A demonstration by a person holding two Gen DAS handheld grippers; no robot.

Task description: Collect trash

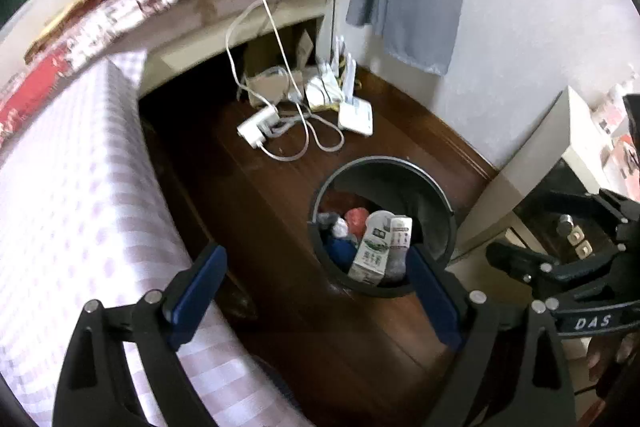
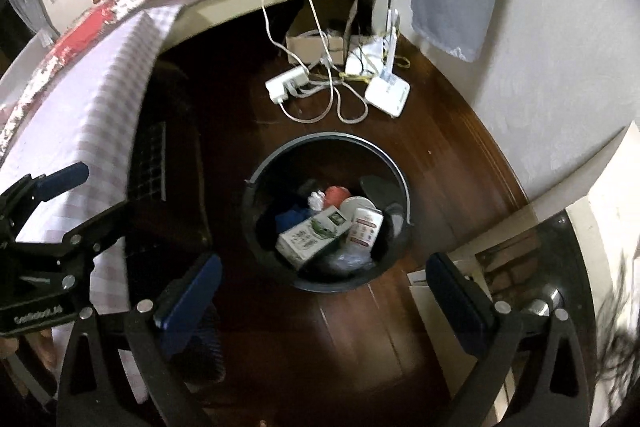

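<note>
**Black bin loaded, both grippers empty**

Black trash bin [image 2: 326, 215] on the dark wood floor [image 2: 432, 155], holding a milk carton [image 2: 310, 237], a smaller white-and-red carton [image 2: 366, 227] at its 3 o'clock, crumpled scraps behind. Left gripper [image 1: 316, 291] and right gripper [image 2: 324, 291] both spread wide, grasping nothing, hovering above. Seemingly near done; no loose trash visible on the floor. Power strip [image 2: 286, 83] and router [image 2: 388, 93] at 12 o'clock, not rubbish.

Left gripper [image 1: 316, 267] and right gripper [image 2: 324, 275] both spread wide, holding nothing
</note>
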